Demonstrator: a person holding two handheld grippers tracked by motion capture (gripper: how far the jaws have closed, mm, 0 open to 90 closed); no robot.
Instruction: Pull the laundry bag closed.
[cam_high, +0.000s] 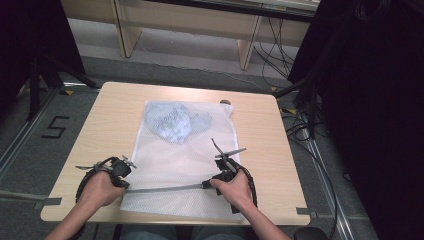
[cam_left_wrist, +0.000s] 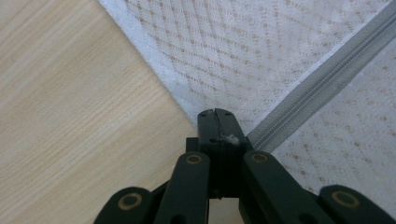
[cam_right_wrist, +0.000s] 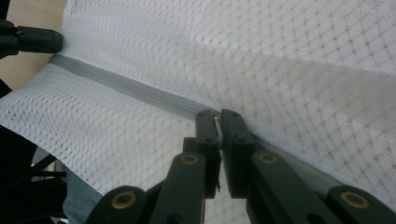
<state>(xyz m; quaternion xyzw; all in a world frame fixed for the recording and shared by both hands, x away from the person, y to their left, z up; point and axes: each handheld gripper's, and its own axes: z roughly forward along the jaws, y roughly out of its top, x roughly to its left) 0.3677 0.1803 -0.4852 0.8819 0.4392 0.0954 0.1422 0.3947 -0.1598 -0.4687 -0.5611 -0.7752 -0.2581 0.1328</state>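
One wooden table (cam_high: 100, 135) is standing here, and one white mesh laundry bag (cam_high: 170, 165) is lying on it, showing one grey zipper (cam_high: 160, 189) and holding one pale blue bundled garment (cam_high: 172, 121). Two hands are working, each holding one gripper: left gripper (cam_high: 124, 175), right gripper (cam_high: 212, 183).

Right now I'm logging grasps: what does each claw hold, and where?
Left claw pinches the mesh laundry bag at its zipper's end; right claw grips the zipper pull.
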